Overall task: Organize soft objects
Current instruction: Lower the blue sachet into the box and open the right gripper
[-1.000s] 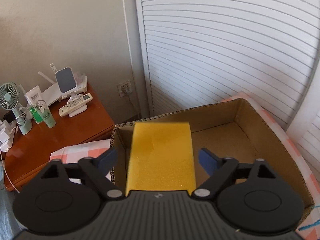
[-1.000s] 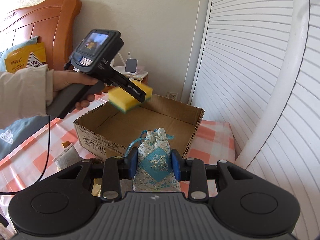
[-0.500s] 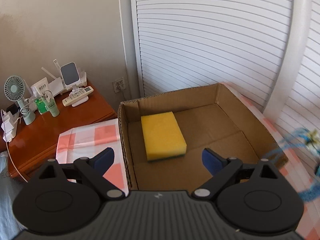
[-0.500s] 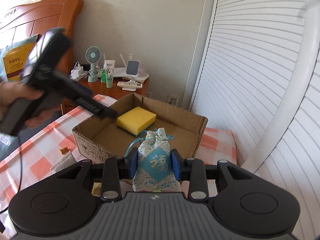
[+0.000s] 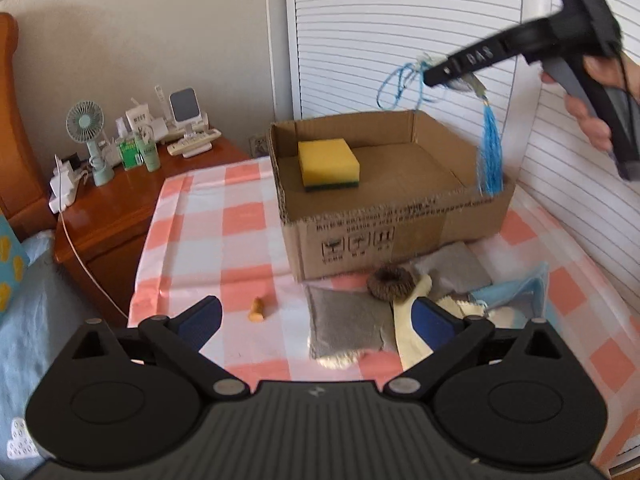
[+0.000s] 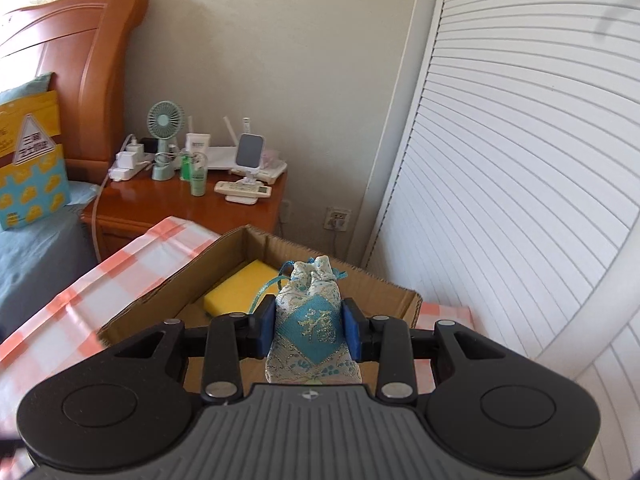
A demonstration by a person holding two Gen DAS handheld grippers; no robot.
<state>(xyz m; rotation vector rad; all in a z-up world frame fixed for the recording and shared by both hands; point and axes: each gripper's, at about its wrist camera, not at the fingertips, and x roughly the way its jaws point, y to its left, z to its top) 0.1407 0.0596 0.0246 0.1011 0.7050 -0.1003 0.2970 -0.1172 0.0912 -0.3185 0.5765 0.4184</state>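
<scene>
A yellow sponge (image 5: 328, 164) lies in the back left of an open cardboard box (image 5: 384, 232) on the checked cloth; it also shows in the right wrist view (image 6: 236, 292). My left gripper (image 5: 316, 320) is open and empty, held low over the cloth in front of the box. My right gripper (image 6: 308, 328) is shut on a blue and white sachet pouch (image 6: 312, 328), above the box's right side (image 6: 400, 300). From the left wrist view the right gripper (image 5: 452, 72) is high over the box, the pouch's blue tassel (image 5: 490, 152) hanging down.
In front of the box lie a grey pad (image 5: 344, 324), a brown scrunchie (image 5: 390, 282), a grey cloth (image 5: 456, 268), a light blue cloth (image 5: 516, 292) and a small orange piece (image 5: 257, 309). A nightstand (image 5: 116, 200) with a fan stands left. White slatted doors (image 6: 520, 160) are at right.
The left gripper let the sponge drop into the box and pulled back toward the near side of the cloth. The right gripper carried the pouch up over the box.
</scene>
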